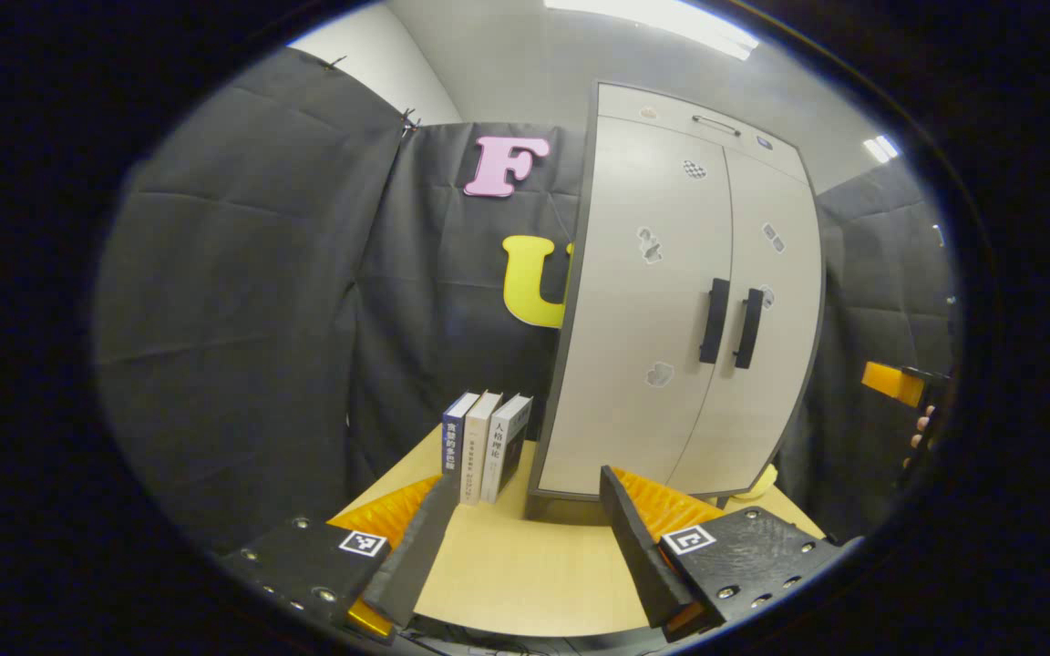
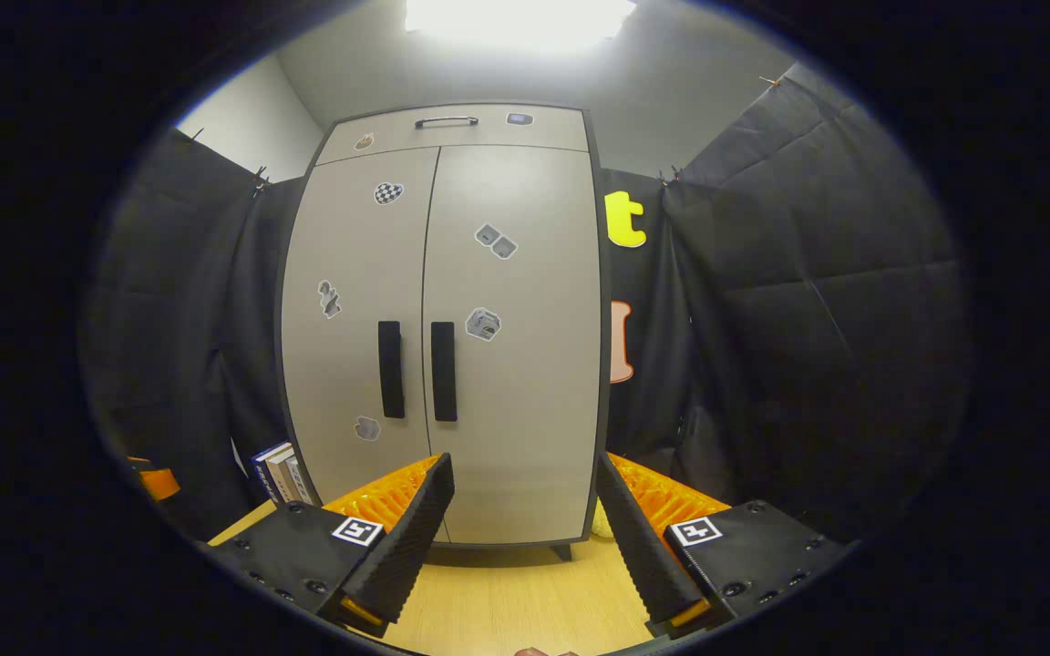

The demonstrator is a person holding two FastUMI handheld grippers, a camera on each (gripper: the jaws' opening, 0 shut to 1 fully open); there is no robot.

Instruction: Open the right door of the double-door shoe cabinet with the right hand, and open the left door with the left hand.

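A tall pale double-door shoe cabinet [image 2: 443, 319] stands on the wooden table [image 2: 507, 601], both doors closed. Two dark vertical handles meet at the middle seam: the left door handle [image 2: 389, 369] and the right door handle [image 2: 443, 371]. In the left gripper view the cabinet [image 1: 671, 310] sits to the right, with its handles [image 1: 731, 323] seen at an angle. My left gripper [image 1: 525, 538] is open, well short of the cabinet. My right gripper [image 2: 525, 538] is open too, facing the right door from a distance. The right gripper [image 1: 899, 383] and a hand also appear at the far right edge.
Three books [image 1: 487, 445] stand upright on the table left of the cabinet, also seen as books [image 2: 277, 474] in the right gripper view. A drawer with a small handle [image 2: 446, 121] tops the cabinet. Black cloth walls close in on both sides.
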